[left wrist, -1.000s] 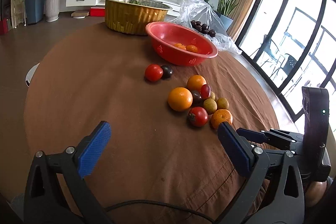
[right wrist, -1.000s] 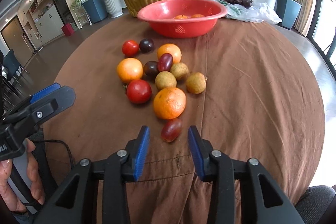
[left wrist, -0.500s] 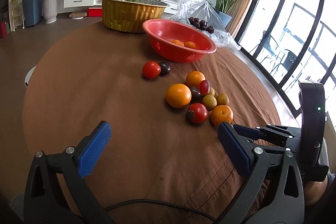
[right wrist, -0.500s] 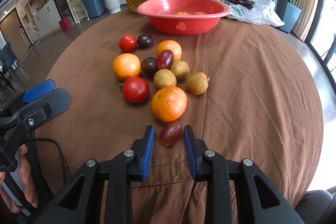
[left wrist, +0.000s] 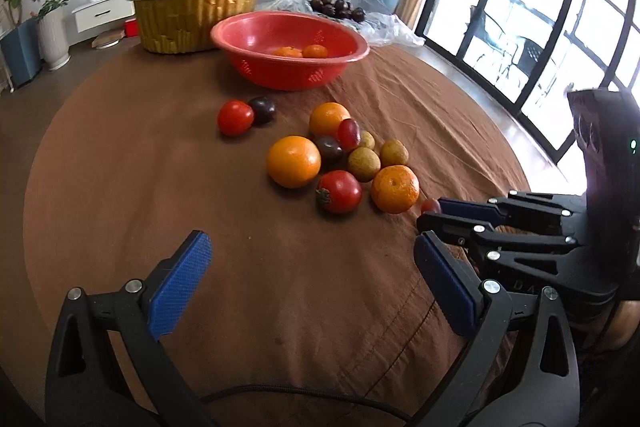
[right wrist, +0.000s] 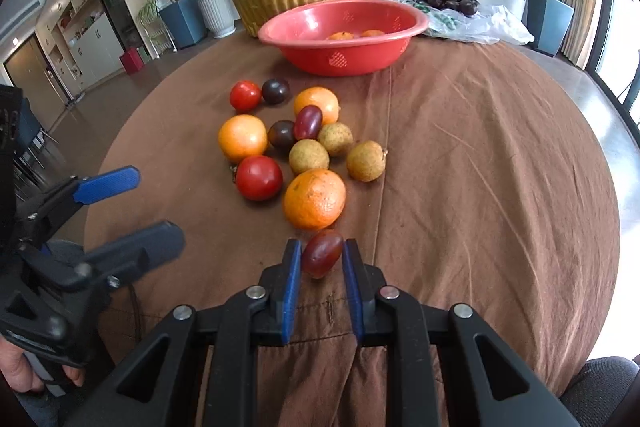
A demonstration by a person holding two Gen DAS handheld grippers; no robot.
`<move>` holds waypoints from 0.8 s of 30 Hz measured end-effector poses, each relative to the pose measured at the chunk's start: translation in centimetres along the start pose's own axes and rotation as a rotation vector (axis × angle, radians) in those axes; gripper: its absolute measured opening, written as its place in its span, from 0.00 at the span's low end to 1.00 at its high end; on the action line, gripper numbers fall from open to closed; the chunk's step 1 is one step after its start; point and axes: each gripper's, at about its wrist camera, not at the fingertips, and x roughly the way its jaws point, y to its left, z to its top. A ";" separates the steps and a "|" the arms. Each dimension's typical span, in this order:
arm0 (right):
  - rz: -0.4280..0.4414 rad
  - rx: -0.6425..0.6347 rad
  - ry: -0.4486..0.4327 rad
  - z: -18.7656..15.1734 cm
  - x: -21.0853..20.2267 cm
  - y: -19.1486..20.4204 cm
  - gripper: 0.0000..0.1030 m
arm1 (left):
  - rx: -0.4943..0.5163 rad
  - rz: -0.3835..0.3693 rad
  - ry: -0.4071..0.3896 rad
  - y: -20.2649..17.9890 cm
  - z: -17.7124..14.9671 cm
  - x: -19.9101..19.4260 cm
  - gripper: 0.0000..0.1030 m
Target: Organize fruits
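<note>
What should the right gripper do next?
Probably lift straight up. The right gripper has shut on the dark red grape tomato, which still sits on the brown cloth right against the orange, so rising first avoids nudging it.

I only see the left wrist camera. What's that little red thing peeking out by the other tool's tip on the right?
Observer: A dark red oval fruit, clamped between the blue pads of the right gripper.
Operator: Is it touching other fruit?
Observer: It sits just in front of the nearest orange; whether they touch, I cannot tell.
Operator: Who holds my tool?
Observer: A person's hand grips the handle of the left gripper, at the lower left of the right wrist view.
</note>
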 end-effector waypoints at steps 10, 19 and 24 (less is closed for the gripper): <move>0.068 0.074 -0.049 0.0 -1.4 -2.0 0.22 | 0.081 -0.062 0.067 1.8 4.0 2.1 0.72; 0.102 0.110 -0.056 -0.2 -1.3 -3.2 0.22 | -0.084 -0.166 0.169 5.2 5.8 4.7 0.66; 0.107 0.123 -0.050 -0.3 -0.9 -3.6 0.22 | -0.114 -0.187 0.171 4.9 6.7 5.5 0.59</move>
